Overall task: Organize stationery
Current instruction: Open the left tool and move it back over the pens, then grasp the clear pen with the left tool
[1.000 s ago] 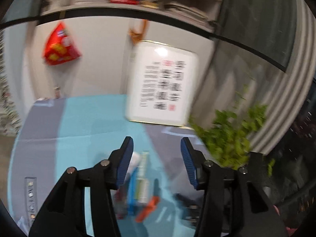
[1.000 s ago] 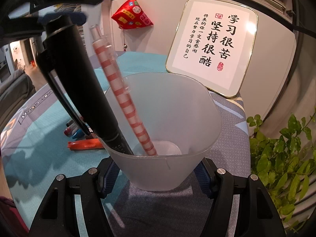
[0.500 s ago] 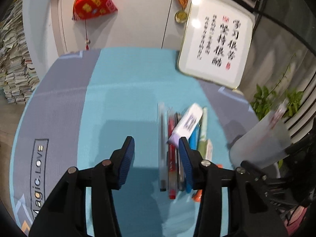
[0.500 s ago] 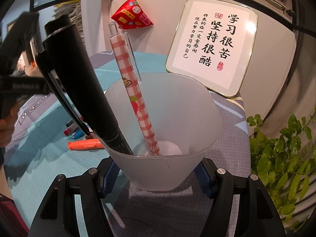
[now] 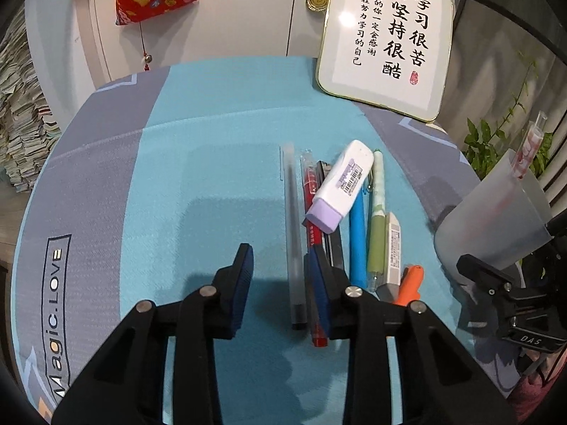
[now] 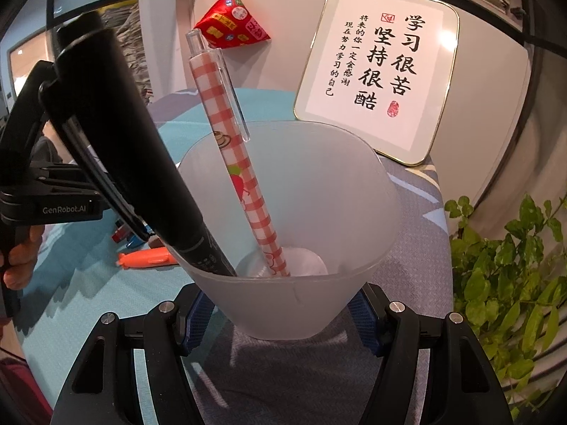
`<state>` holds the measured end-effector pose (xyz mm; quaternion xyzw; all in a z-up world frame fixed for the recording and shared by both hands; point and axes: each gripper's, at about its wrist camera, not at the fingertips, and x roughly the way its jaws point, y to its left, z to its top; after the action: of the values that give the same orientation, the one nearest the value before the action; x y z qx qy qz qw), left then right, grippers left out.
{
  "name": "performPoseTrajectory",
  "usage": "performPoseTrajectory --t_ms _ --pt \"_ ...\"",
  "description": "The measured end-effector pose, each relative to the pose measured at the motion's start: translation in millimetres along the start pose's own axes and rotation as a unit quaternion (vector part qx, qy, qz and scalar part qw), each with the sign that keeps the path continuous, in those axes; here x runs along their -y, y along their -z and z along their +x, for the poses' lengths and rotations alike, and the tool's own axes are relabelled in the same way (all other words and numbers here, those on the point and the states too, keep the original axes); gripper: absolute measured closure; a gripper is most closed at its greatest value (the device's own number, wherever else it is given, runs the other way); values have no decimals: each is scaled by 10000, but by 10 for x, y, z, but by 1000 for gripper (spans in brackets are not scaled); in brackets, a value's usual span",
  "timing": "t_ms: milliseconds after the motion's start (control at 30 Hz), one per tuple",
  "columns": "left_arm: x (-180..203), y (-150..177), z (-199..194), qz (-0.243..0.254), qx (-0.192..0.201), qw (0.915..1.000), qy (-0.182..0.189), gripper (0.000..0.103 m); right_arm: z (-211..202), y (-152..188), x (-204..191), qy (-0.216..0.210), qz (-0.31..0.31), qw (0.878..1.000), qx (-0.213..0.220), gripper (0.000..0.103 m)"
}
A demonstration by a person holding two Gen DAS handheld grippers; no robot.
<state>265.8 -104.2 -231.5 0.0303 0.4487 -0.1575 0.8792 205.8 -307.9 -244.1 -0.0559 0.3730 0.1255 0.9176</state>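
Blue-grey table mat (image 5: 219, 163) under pens (image 5: 358, 237), erasers (image 5: 340, 184), frosted cup (image 6: 297, 233).

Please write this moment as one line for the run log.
left gripper: open, above pens | right gripper: shut on cup | cup: two pens inside

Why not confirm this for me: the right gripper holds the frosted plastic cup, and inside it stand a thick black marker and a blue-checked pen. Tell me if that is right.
One detail is wrong: the checked pen is red and white, not blue. The right wrist view shows it leaning in the frosted plastic cup beside the thick black marker, with the right gripper closed on the cup.
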Motion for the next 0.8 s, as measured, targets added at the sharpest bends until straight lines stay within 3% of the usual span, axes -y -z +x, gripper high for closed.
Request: performPoseTrajectory --t_ms 33,233,533,800 --pt "-2 4 15 25 -20 10000 -91 73 0 2 0 8 -7 10000 2 34" --pt "-62 31 26 21 -86 9997 -243 94 5 6 4 30 -26 10000 3 34" --pt "-146 157 -89 -5 -211 9993 -314 96 -1 -2 -30 106 -96 9999 20 34" --pt "-95 134 -202 -39 -81 9999 -71 93 -9 -11 -73 155 -169 9997 24 34"
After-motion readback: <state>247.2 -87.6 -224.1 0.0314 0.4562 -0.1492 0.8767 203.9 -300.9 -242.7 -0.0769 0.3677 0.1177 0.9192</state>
